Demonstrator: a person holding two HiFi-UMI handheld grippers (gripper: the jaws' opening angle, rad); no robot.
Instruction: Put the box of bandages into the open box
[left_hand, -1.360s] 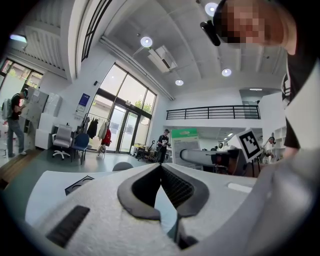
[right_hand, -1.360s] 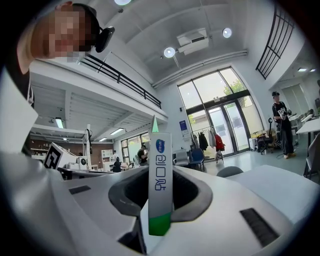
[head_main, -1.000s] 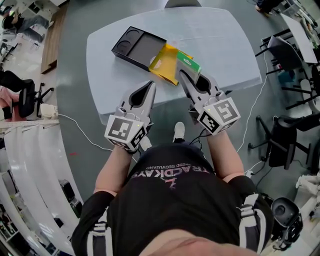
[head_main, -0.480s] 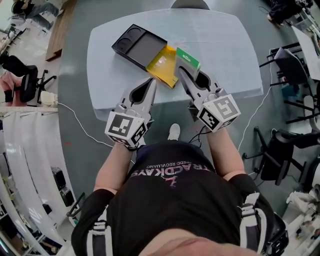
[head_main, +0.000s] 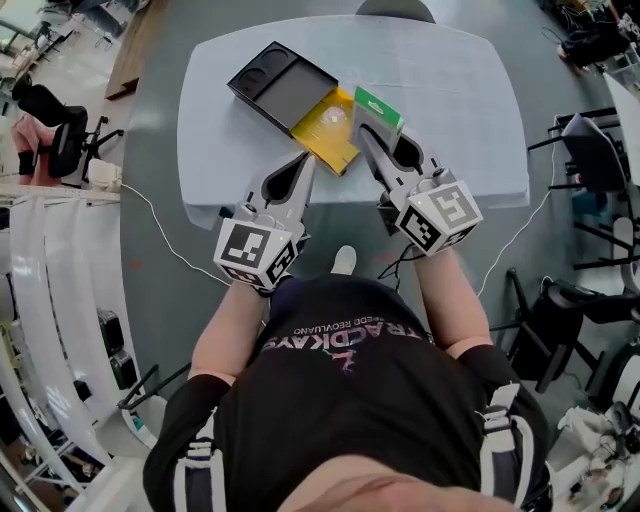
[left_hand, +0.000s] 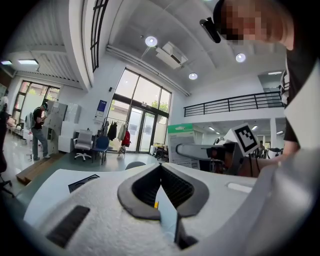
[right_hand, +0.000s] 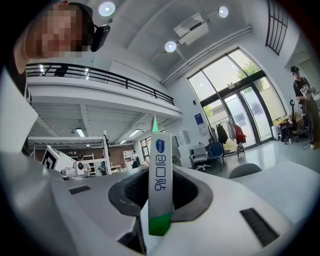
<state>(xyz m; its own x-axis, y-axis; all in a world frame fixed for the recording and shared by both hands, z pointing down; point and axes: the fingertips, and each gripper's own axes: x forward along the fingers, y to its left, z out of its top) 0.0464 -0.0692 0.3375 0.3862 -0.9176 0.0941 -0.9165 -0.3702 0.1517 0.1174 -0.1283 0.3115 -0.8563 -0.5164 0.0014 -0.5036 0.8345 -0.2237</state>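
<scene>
A green and white box of bandages (head_main: 378, 108) stands on edge between the jaws of my right gripper (head_main: 363, 137), which is shut on it. In the right gripper view the box (right_hand: 160, 182) shows edge-on, upright between the pads. It hangs just right of the open yellow box (head_main: 325, 135), which lies on the pale table (head_main: 450, 90) against a black tray (head_main: 280, 88). My left gripper (head_main: 305, 160) points at the yellow box's near corner, jaws shut and holding nothing. The left gripper view shows its jaw tips meeting (left_hand: 161, 169) and the right gripper with the bandage box (left_hand: 180, 145) beside it.
The table's near edge (head_main: 330, 205) runs under both grippers. A chair (head_main: 395, 8) stands at the table's far end and office chairs (head_main: 585, 140) stand to the right. A white cable (head_main: 160, 205) trails over the floor on the left.
Both grippers have slid a little further over the table toward the yellow box. The bandage box has stayed in the right gripper's jaws.
</scene>
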